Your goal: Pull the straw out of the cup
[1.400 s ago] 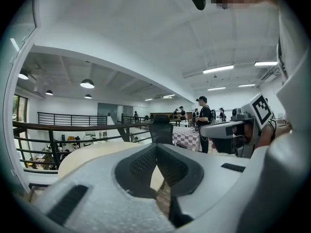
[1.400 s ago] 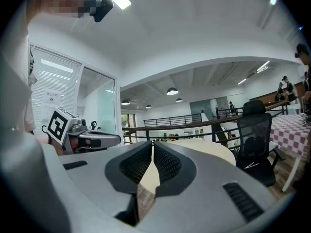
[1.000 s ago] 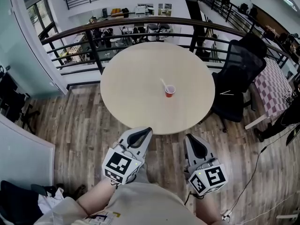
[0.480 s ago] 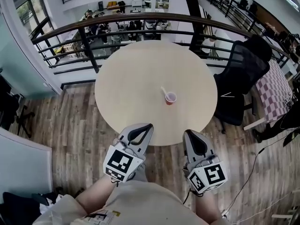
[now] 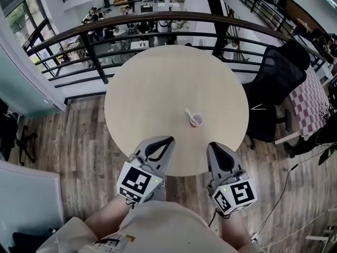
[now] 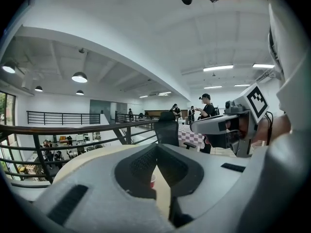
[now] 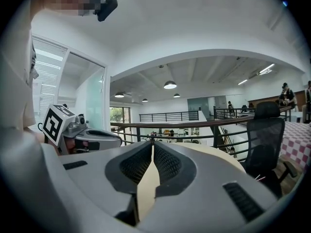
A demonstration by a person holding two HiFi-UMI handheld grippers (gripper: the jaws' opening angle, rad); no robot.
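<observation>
Head view: my left gripper (image 5: pixel 169 139) and right gripper (image 5: pixel 210 145) lie side by side over the near edge of the round table (image 5: pixel 158 88). Left gripper view: the jaw tips meet, with nothing clamped between them. Right gripper view: the jaws are together, leaving only a thin slit, and hold nothing. The cup (image 5: pixel 196 120) stands upright on the table ahead of the right gripper, well apart from both grippers. The straw (image 5: pixel 188 113) sits in it, leaning up and to the left. Beyond the table runs a dark railing (image 5: pixel 131 22), and a black chair (image 5: pixel 274 83) stands to the right.
</observation>
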